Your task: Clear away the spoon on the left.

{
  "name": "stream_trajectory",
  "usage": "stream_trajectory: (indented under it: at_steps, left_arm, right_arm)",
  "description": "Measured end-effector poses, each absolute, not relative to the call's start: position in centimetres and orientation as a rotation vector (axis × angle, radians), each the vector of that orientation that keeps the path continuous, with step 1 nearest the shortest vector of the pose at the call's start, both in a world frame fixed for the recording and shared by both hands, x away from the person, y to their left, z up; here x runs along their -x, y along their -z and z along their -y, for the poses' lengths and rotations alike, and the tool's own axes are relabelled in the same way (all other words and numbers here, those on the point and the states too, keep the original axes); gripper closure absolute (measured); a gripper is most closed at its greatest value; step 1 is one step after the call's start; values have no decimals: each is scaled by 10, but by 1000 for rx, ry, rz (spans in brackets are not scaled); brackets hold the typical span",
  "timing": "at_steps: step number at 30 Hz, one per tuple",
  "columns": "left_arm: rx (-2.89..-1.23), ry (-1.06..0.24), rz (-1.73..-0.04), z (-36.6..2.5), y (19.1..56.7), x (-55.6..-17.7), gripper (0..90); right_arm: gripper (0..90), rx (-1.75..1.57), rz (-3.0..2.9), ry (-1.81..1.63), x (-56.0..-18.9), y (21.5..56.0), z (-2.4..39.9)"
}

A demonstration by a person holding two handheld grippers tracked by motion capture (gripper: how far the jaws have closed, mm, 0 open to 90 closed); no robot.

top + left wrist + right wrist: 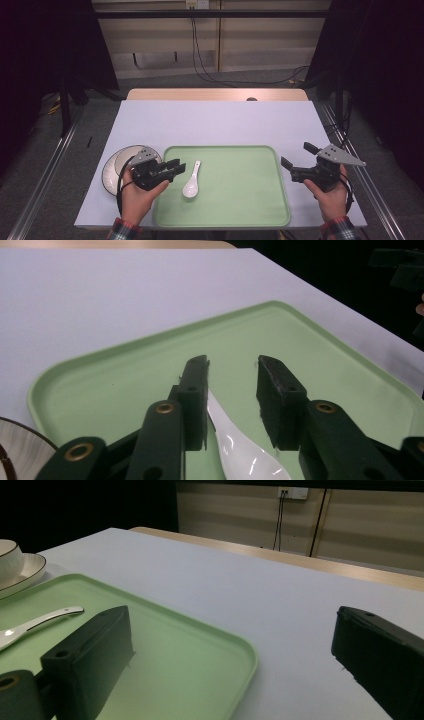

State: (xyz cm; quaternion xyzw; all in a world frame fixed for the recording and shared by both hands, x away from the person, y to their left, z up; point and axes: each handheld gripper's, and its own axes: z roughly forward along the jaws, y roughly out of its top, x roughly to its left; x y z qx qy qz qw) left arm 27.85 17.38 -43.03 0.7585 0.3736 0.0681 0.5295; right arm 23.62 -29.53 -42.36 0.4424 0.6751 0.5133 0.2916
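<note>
A white ceramic spoon lies on the left part of a green tray, bowl end toward the person. My left gripper hovers over the tray's left edge, just left of the spoon, and is open. In the left gripper view the spoon lies below and between the parted jaws, close to the left one, and the left gripper grips nothing. My right gripper is wide open over the table right of the tray. In the right gripper view the right gripper frames the tray's corner and the spoon lies far left.
A black-rimmed white plate carrying a small bowl sits on the table left of the tray, under my left hand; the bowl and plate also show beyond the tray. The lilac tabletop stretches bare behind the tray.
</note>
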Motion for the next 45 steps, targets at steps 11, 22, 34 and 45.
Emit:
stream_trajectory:
  at_steps: [11, 22, 34, 45]
  left_arm:
    - [-1784, -184, -863, -176, 424, -281, 530]
    - [-1778, -216, -854, -184, 417, -281, 456]
    - [-1754, -246, -857, -192, 408, -281, 334]
    - [-1749, -259, -846, -200, 405, -281, 236]
  right_arm:
    - [29, -1174, -1802, -1369, -236, 424, 295]
    - [29, -1170, -1809, -1368, -236, 424, 295]
    - [29, -1169, -1811, -1364, -237, 424, 295]
    - [28, -1169, -1816, -1372, -237, 424, 294]
